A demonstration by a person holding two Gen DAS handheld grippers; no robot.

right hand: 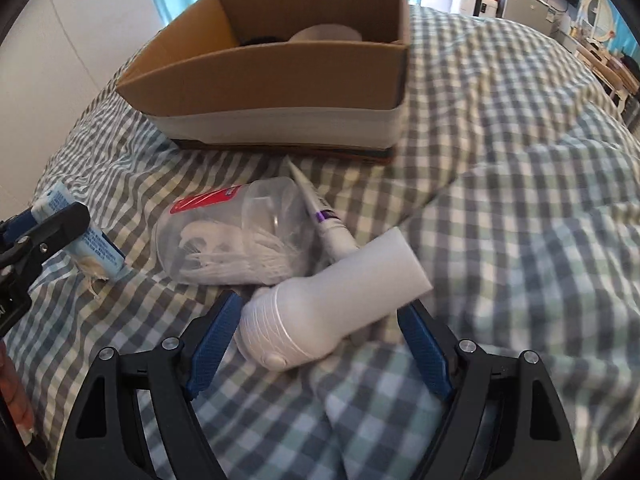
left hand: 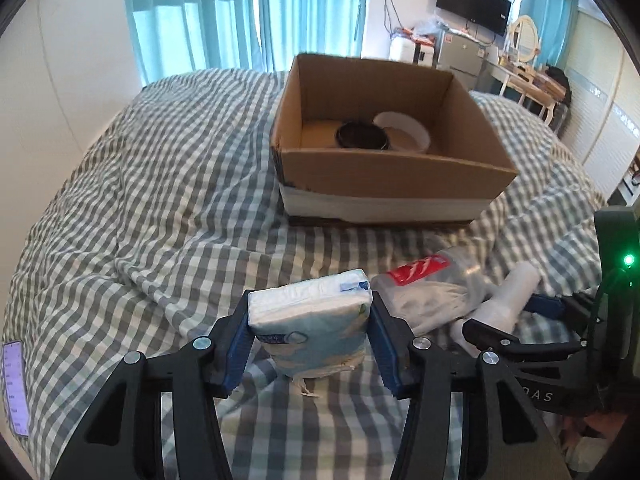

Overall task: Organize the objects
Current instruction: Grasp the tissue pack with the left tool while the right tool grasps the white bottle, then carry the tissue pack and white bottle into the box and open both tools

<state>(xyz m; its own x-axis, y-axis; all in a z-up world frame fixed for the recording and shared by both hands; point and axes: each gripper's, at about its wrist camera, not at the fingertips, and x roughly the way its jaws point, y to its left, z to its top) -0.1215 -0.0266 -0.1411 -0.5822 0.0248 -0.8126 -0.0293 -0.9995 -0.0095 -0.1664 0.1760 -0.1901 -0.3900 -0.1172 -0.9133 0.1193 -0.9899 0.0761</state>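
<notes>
My left gripper (left hand: 312,296) is shut on a pale blue tissue pack (left hand: 308,320), holding it a little above the checked bedspread (left hand: 160,200); the pack also shows in the right wrist view (right hand: 96,248). My right gripper (right hand: 322,300) stands open around a white plastic bottle (right hand: 376,268) that lies slantwise on the bed, and its pads do not press on it. Just beyond lie a clear jar with a red label (right hand: 236,236) and a white pen-like tube with a purple band (right hand: 324,220). Behind them stands an open cardboard box (left hand: 392,176).
Inside the box are a black round container (left hand: 362,135) and a white bowl-shaped thing (left hand: 404,130). A phone (left hand: 14,388) lies at the bed's left edge. A hand (right hand: 16,404) shows at lower left. Furniture stands beyond the bed at the back right.
</notes>
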